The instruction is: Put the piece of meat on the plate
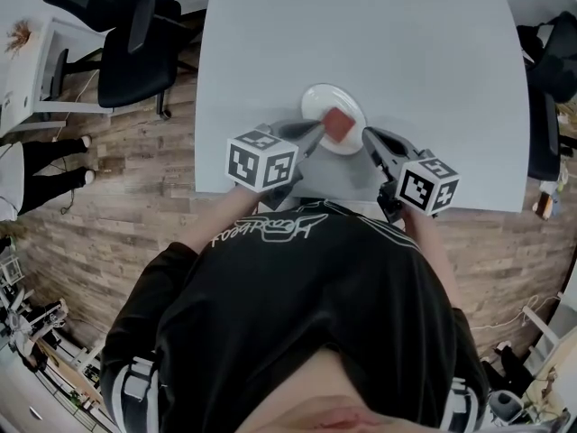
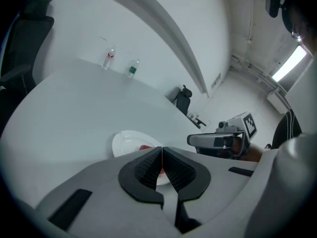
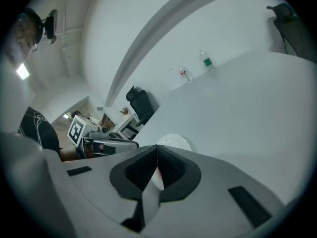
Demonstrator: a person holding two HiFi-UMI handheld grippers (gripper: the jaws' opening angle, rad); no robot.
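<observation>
At the upper left of the head view a black office chair (image 1: 135,43) stands on the wooden floor (image 1: 108,197), beside the left edge of a pale grey table (image 1: 361,25) that fills the upper middle of the frame. Near the table's lower edge, just left of centre, is the left gripper (image 1: 317,130), its marker cube (image 1: 261,159) turned up toward the camera and its grey jaws reaching right toward the plate. In its own view those jaws are pressed together, the ribbed pads meeting along one line with nothing pinched between them. Their tip ends just beside the left side of the piece of meat (image 1: 339,124), and no view shows whether it touches. The meat, a small red block, lies on the round white plate (image 1: 317,102), toward the plate's lower right. To the right of the plate the right gripper (image 1: 368,137) comes in from the lower right, its tip near the plate's right rim. Its own view shows its jaws also closed tight on each other and empty, with the plate showing beyond them. In both gripper views two water bottles (image 2: 109,58) stand at the table's far edge. The person's black shirt fills the lower part of the head view.
</observation>
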